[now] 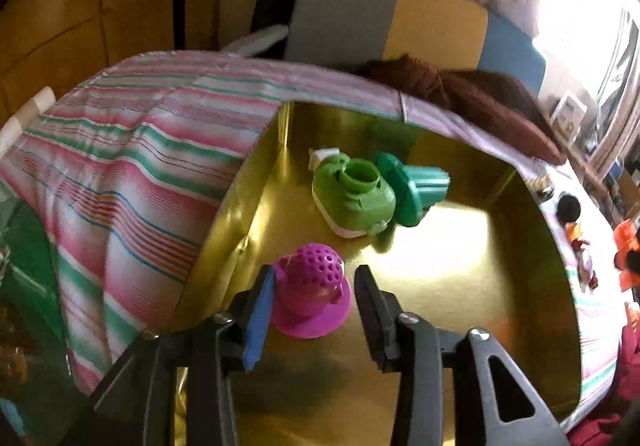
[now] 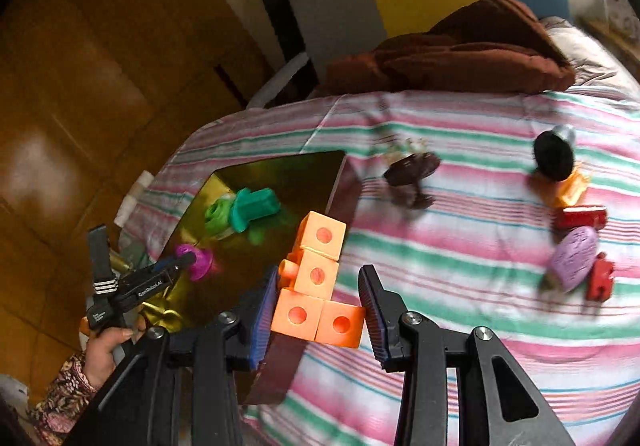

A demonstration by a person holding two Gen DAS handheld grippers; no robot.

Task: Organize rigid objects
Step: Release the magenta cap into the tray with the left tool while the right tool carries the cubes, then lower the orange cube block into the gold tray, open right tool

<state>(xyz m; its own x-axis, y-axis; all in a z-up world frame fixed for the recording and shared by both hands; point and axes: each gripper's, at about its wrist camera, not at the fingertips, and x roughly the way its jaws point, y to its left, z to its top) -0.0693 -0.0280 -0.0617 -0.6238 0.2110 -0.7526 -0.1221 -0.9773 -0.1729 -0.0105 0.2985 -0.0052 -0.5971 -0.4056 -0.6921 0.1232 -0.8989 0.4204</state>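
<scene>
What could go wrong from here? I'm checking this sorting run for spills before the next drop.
1. The orange block piece is held only at its bottom row by the right gripper, so the tall stack might tip or twist out.
2. It is over the gold box edge and may catch the wall.
3. The left gripper straddles the magenta perforated toy; its left finger looks very close and could knock it when pulling away.

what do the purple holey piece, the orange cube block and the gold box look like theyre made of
Purple holey piece: likely moulded plastic, matte, uniform colour, crisp round holes.
Orange cube block: likely hard plastic, matte, sharp edges, round sockets.
Gold box: seemingly foil-lined card, mirror-glossy; it reflects light and the toys, with creased corners.
</scene>
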